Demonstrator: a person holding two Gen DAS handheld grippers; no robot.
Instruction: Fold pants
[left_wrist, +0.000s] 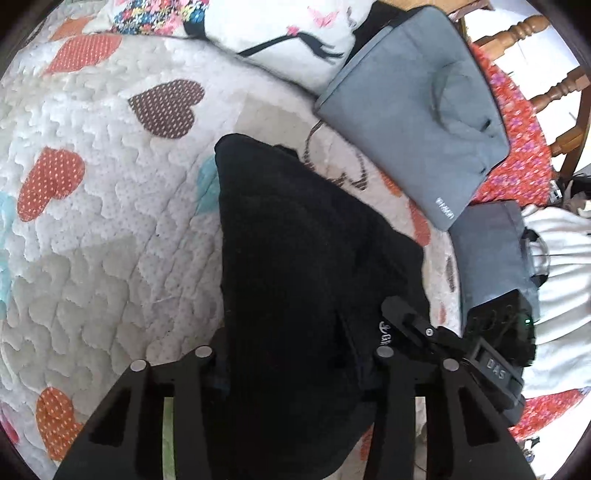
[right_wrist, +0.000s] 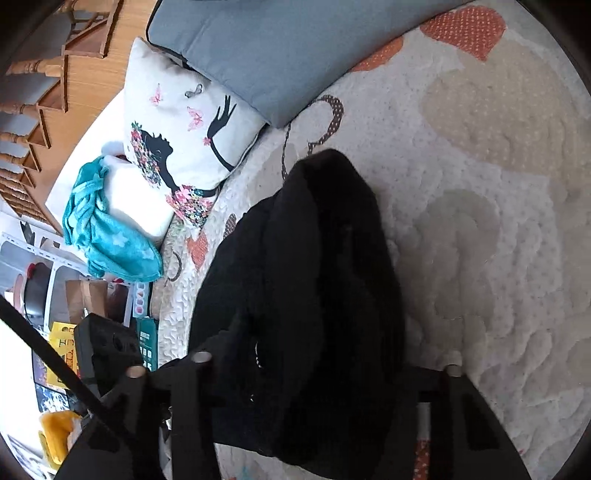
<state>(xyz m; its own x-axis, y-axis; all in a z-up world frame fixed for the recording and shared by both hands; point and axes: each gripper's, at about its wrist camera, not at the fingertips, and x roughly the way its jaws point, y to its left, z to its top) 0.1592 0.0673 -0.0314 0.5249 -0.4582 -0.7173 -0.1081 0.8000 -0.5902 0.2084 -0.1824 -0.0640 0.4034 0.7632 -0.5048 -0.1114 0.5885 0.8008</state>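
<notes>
The black pants (left_wrist: 303, 251) lie bunched in a long heap on a white quilt with heart patches (left_wrist: 92, 229). In the left wrist view the near end of the heap fills the gap of my left gripper (left_wrist: 295, 354), whose fingers press on the cloth from both sides. The right gripper's black housing (left_wrist: 495, 373) shows at the heap's right edge. In the right wrist view the black pants (right_wrist: 325, 258) run up from my right gripper (right_wrist: 325, 365), which is shut on their thick near end. The pads of both grippers are hidden by cloth.
A grey laptop sleeve (left_wrist: 417, 110) and a second grey bag (left_wrist: 491, 251) lie right of the pants. A white pillow with a black figure (right_wrist: 184, 129) and a teal blanket (right_wrist: 107, 229) sit at the bed's edge. A wooden chair (left_wrist: 554, 92) stands behind.
</notes>
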